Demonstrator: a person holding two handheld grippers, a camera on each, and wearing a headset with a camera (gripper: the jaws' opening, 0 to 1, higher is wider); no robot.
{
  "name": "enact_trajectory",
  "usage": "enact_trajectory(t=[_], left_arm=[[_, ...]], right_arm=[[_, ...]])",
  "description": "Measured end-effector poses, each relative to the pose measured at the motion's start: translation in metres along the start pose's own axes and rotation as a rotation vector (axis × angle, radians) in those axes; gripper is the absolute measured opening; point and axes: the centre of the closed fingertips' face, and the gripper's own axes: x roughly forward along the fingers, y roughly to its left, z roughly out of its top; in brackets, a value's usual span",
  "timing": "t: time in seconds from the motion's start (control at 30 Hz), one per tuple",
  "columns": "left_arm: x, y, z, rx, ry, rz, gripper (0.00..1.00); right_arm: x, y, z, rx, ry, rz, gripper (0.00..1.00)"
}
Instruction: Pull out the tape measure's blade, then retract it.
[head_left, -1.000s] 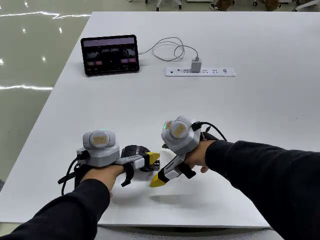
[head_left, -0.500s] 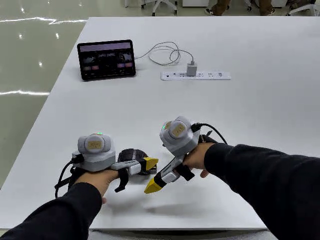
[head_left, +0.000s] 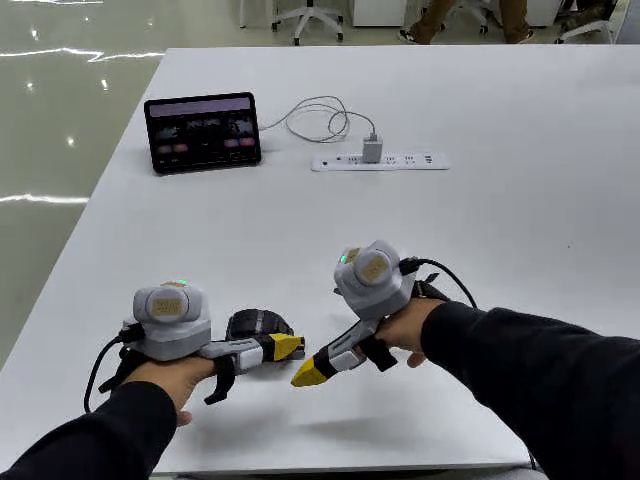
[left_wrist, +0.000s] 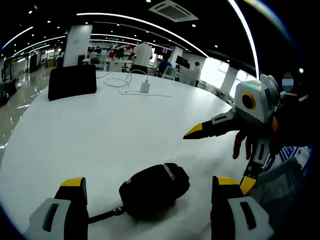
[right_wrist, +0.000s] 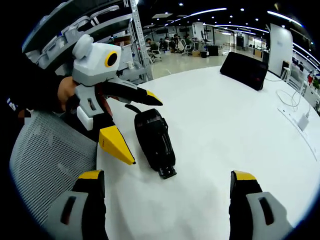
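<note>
Workbench surface: a plain white table, matt and clean, standing on a glossy pale floor that mirrored the ceiling lights. The room was a large open office, with wheeled chairs and standing people far beyond the tape measure.

The tape measure, a black case with a short strap, lay flat on the table near the person's edge. Its small end tab pointed toward the right gripper.

The left gripper was held low at the tape measure, jaws spread wide. The case lay in the gap between them, and contact with either jaw could not be confirmed. The right gripper hung just beside the tape measure, tilted down toward it, clear of the case, its jaws likewise spread apart and holding nothing.

Well beyond the tape measure stood a dark tablet, propped upright. Beside the tablet lay a white power strip carrying a charger, with a looped white cable running between charger and tablet.
</note>
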Motion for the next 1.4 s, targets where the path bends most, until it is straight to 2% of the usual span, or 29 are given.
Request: enact_trajectory(t=[0.07, 0.2, 0.23, 0.27, 0.3, 0.4, 0.57, 0.63, 0.8, 0.93, 0.97, 1.0, 1.07, 1.13, 1.23, 1.3, 1.4], left_arm=[[-0.001, -0.002, 0.002, 0.022, -0.003, -0.010, 1.00], [-0.001, -0.007, 0.002, 0.056, 0.012, -0.033, 1.00], [-0.004, -0.007, 0.000, 0.098, 0.027, -0.025, 1.00], [-0.004, -0.005, 0.004, 0.146, 0.008, -0.012, 1.00], [-0.006, -0.007, 0.007, 0.149, -0.011, -0.014, 1.00], [-0.008, -0.008, 0.005, 0.124, 0.002, -0.031, 1.00], [-0.013, -0.008, 0.007, 0.122, -0.016, -0.060, 1.00], [-0.014, -0.009, 0.004, 0.105, 0.001, -0.081, 1.00], [-0.020, -0.007, 0.003, 0.098, 0.006, -0.086, 1.00], [-0.025, -0.009, 0.005, 0.108, 0.002, -0.095, 1.00], [-0.026, -0.011, 0.007, 0.110, -0.015, -0.099, 1.00], [-0.028, -0.010, 0.011, 0.133, -0.035, -0.081, 1.00], [-0.030, -0.011, 0.011, 0.116, -0.031, -0.087, 1.00], [-0.032, -0.015, 0.012, 0.108, -0.047, -0.109, 1.00], [-0.033, -0.013, 0.010, 0.122, -0.037, -0.101, 1.00], [-0.036, -0.015, 0.011, 0.097, -0.048, -0.120, 1.00], [-0.041, -0.012, 0.010, 0.106, -0.045, -0.107, 1.00]], right_arm=[[-0.006, -0.006, -0.003, -0.004, -0.012, -0.035, 1.00], [-0.018, -0.013, -0.009, 0.027, -0.033, -0.063, 1.00], [-0.022, -0.015, -0.012, 0.032, -0.036, -0.075, 1.00], [-0.024, -0.016, -0.014, 0.036, -0.039, -0.080, 1.00], [-0.029, -0.018, -0.016, 0.044, -0.043, -0.090, 1.00], [-0.041, -0.022, -0.022, 0.063, -0.054, -0.113, 1.00], [-0.064, -0.030, -0.035, 0.104, -0.085, -0.150, 1.00], [-0.073, -0.033, -0.042, 0.119, -0.093, -0.167, 1.00], [-0.091, -0.039, -0.055, 0.146, -0.111, -0.196, 1.00], [-0.100, -0.040, -0.061, 0.155, -0.118, -0.214, 1.00], [-0.101, -0.040, -0.063, 0.155, -0.117, -0.215, 1.00], [-0.103, -0.039, -0.064, 0.154, -0.115, -0.216, 1.00], [-0.106, -0.037, -0.066, 0.153, -0.118, -0.220, 1.00], [-0.109, -0.037, -0.068, 0.153, -0.121, -0.224, 1.00], [-0.115, -0.037, -0.071, 0.162, -0.127, -0.233, 1.00], [-0.119, -0.037, -0.074, 0.166, -0.130, -0.240, 1.00], [-0.127, -0.036, -0.077, 0.171, -0.135, -0.248, 1.00]])
